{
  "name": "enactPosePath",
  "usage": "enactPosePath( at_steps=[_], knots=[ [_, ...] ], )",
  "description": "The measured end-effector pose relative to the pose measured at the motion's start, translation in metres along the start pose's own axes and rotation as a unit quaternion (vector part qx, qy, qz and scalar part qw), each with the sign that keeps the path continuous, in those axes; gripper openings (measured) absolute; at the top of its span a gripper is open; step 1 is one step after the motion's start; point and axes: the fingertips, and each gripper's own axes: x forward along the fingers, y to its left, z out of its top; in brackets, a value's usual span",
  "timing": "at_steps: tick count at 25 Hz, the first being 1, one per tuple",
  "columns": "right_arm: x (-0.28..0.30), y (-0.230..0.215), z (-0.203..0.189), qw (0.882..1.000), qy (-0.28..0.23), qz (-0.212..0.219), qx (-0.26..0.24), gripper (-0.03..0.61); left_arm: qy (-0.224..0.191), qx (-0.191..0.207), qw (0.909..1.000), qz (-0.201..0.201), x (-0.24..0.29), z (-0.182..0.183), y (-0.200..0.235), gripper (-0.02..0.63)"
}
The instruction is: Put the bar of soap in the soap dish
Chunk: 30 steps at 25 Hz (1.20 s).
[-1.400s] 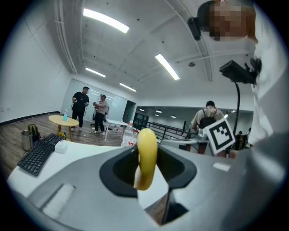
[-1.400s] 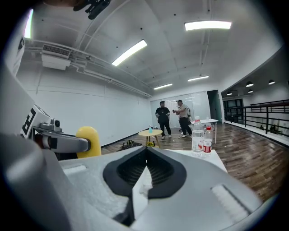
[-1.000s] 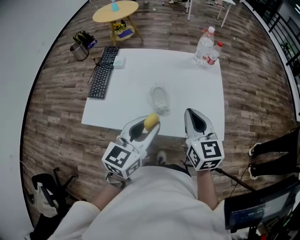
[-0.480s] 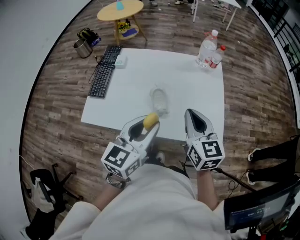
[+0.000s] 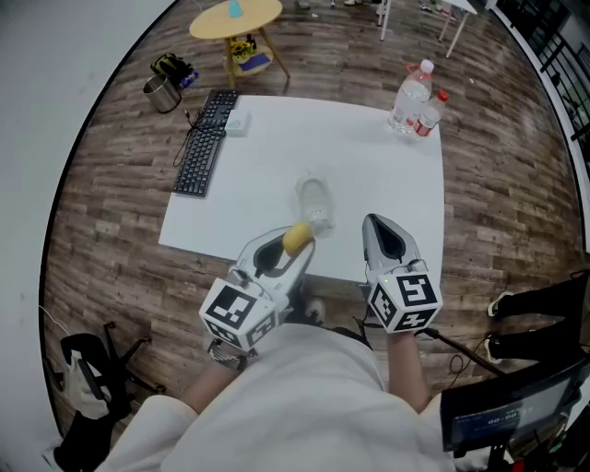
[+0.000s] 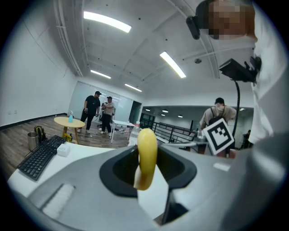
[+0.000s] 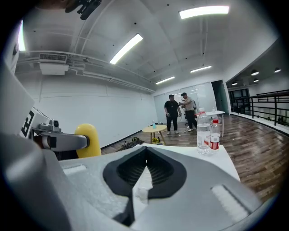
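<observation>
A yellow bar of soap stands on edge between the jaws of my left gripper, which is shut on it just above the table's near edge. In the left gripper view the soap fills the middle of the jaws, and in the right gripper view the soap shows at the left. A clear soap dish rests on the white table, slightly beyond the soap. My right gripper hovers to the right of the left one, jaws together with nothing in them; the right gripper points across the table.
A black keyboard and a small white box lie at the table's far left. Two water bottles stand at the far right corner. On the floor beyond are a round yellow side table and a metal cup. People stand far off.
</observation>
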Motion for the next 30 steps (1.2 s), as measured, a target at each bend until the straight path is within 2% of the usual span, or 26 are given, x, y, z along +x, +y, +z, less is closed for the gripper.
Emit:
enactPosePath(
  at_steps=[15,30],
  knots=[
    [0.033,-0.004,0.0,1.0,0.028,0.009,0.009,0.002,0.001,-0.019,0.9998,-0.004,0.018,0.004,0.03,0.132],
    [0.057,-0.021,-0.004,0.998,0.055,-0.009,0.021,0.002,0.02,-0.042,0.9984,-0.031,0.055,-0.003,0.051,0.132]
  ],
)
